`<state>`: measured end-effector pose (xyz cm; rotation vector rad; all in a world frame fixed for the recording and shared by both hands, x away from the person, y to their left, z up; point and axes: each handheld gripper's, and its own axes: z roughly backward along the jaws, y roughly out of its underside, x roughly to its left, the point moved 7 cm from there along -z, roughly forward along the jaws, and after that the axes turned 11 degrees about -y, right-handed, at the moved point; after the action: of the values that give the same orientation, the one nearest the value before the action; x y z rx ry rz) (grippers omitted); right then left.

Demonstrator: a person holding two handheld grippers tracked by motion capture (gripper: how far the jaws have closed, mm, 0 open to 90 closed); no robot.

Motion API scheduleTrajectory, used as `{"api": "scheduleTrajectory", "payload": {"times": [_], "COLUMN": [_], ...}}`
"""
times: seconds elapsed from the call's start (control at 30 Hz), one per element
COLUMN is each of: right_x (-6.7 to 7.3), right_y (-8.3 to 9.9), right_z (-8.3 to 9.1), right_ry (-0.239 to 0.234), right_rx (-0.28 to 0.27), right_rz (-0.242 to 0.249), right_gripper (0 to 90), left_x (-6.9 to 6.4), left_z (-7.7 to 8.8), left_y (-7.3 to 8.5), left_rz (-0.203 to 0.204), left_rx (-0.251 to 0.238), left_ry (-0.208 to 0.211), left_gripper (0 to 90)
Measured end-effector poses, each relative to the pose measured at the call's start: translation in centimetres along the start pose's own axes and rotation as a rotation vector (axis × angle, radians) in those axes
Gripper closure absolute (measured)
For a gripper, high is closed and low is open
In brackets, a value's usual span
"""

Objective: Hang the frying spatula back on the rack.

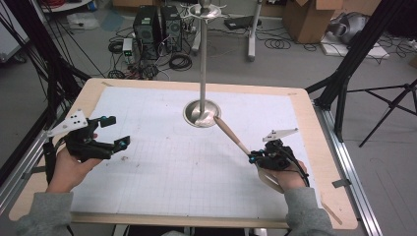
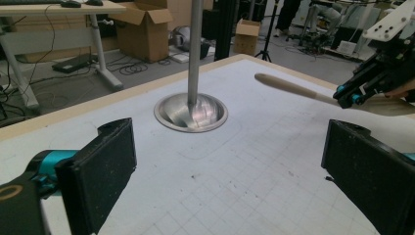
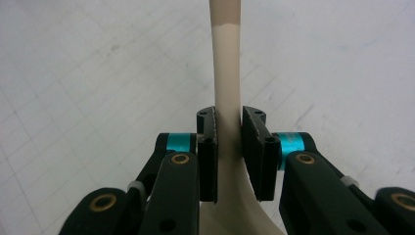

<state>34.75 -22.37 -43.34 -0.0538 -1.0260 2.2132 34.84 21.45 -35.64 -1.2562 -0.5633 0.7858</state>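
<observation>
**Spatula Lifted Clear, Hooks Yet to Be Reached**

Nearest the camera, at the front right of the table (image 1: 314, 196): right gripper (image 1: 252, 158) pinching a spatula (image 1: 229, 133) by its pale neck, pads pressed on either side, nothing slack in the grip. Broad cream blade tucked back toward the wrist, wooden handle aimed forward and to the left, tilted up and clear of the white gridded mat (image 1: 162, 172).

Across at the front left: left gripper (image 1: 117, 131) raised over the mat with fingers spread wide, holding nothing, turned toward the middle as if on standby.

Farther in, at mid-table: round steel base of a utensil stand (image 1: 193, 116), with the handle's tip near its rim but, seen from the left gripper view, apart from it and in the air. Above that, a slim upright pole (image 1: 202, 59) topped by a ring of hooks (image 1: 205, 9), all of them bare.

Reads as pick-up done, hanging not yet begun. Left to do, judging by the layout: raise the spatula the full height of the pole, line up the handle end with a hook, settle it there and let go. Impossible to tell from here whether the handle end carries a hole or a loop for that
</observation>
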Motion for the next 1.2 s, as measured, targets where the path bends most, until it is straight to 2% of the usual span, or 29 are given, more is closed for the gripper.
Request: {"api": "scheduleTrajectory", "payload": {"times": [0.1,0.17,0.3,0.47,0.67,0.8,0.93,1.2], "right_x": [0.0,-0.1,-0.2,-0.4,-0.5,-0.3,0.1,0.4], "right_y": [-0.8,-1.2,-1.8,-2.1,-2.8,-3.7,-4.7,-6.3], "right_z": [0.6,1.0,1.7,2.2,2.9,3.5,4.0,5.1], "right_ry": [-0.005,0.001,-0.014,-0.017,-0.022,-0.003,-0.008,-0.005], "right_rx": [-0.057,-0.075,-0.131,-0.148,-0.167,-0.189,-0.205,-0.217], "right_rz": [0.016,0.026,0.014,0.0,0.01,0.045,0.07,0.083], "right_gripper": [77.3,77.3,77.3,77.3,77.3,77.3,77.3,77.3], "left_x": [0.1,0.1,0.2,0.2,0.3,0.7,1.0,1.4], "left_z": [-0.1,-0.1,0.0,0.0,-0.1,0.1,0.3,0.3], "left_y": [0.0,0.0,0.0,0.0,0.2,0.0,0.1,0.5], "left_rz": [0.0,-0.003,0.004,0.004,0.005,0.018,0.025,0.033], "left_rx": [0.003,0.005,0.003,0.003,0.005,-0.006,-0.008,-0.007], "left_ry": [-0.006,-0.009,-0.017,-0.019,-0.021,-0.029,-0.036,-0.043], "left_gripper": [6.6,6.6,6.6,6.6,6.6,6.6,6.6,6.6]}}
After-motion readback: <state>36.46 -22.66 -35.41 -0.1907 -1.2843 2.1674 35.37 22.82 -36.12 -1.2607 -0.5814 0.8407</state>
